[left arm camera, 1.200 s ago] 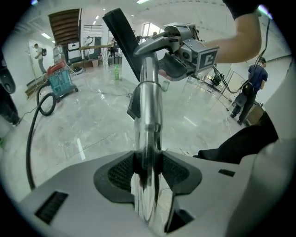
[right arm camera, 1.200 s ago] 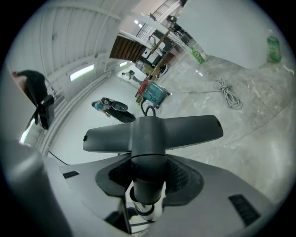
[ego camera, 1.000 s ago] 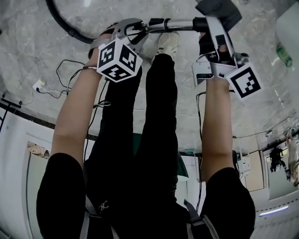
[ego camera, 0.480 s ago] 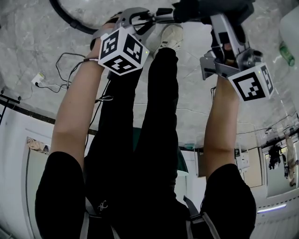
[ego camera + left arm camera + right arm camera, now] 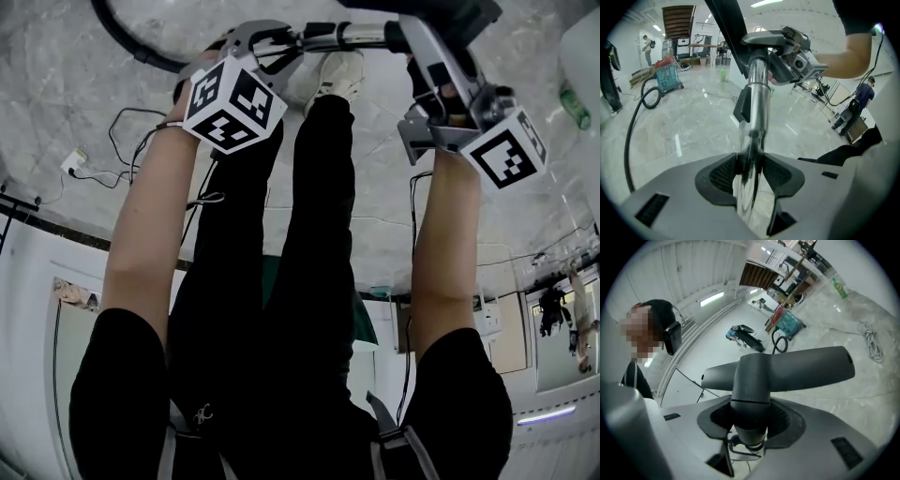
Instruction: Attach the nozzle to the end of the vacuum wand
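Observation:
At the top of the head view the chrome vacuum wand (image 5: 349,36) runs level between both hands. My left gripper (image 5: 274,42) is shut on the wand; in the left gripper view the tube (image 5: 757,93) rises from between the pads of the left gripper (image 5: 752,174). The grey T-shaped nozzle (image 5: 448,13) sits at the wand's right end. My right gripper (image 5: 419,42) is shut on its neck. In the right gripper view the nozzle (image 5: 780,369) stands crosswise above the right gripper (image 5: 750,423). The joint between wand and nozzle is hidden.
A black hose (image 5: 127,42) curves off the wand to the left, toward a blue-green vacuum cleaner (image 5: 668,77). The person's legs and a white shoe (image 5: 337,80) are below the wand. A cable (image 5: 127,150) and a green bottle (image 5: 569,108) lie on the marble floor.
The right gripper has rolled and shifted a little to the right and up with the nozzle. The left gripper has kept its hold on the wand in much the same place.

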